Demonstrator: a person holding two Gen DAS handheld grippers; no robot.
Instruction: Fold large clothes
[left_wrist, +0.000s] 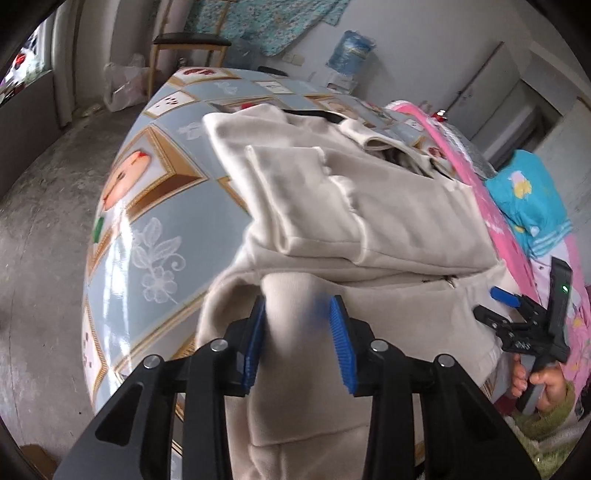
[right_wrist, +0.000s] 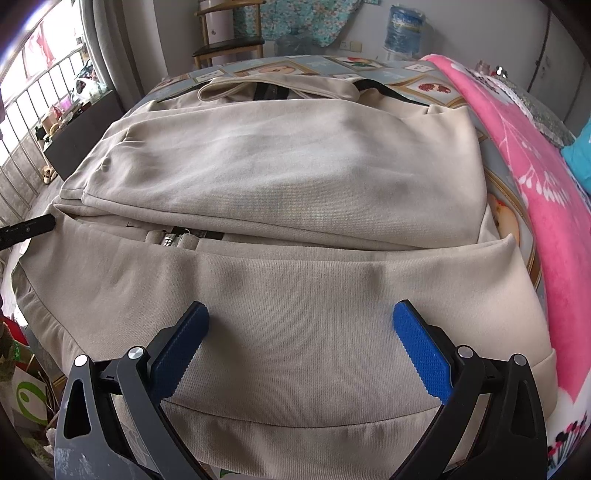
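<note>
Fabric fills both my views: the beige zip jacket (right_wrist: 295, 177) lies spread on the patterned table (left_wrist: 155, 206), beside a pink blanket (right_wrist: 524, 177). My left gripper (left_wrist: 299, 314) pinches a raised fold of its hem edge. My right gripper (right_wrist: 301, 314) hovers wide open over the lower hem, holding nothing.

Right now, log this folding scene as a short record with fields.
garment: beige zip-up sweatshirt, sleeves folded across the body
surface: table with patterned blue-grey cloth
left hand-held gripper: pads pinching a raised fold of the hem
right hand-held gripper: jaws wide apart over the lower body, holding nothing
beside garment: pink blanket along the table's edge
</note>
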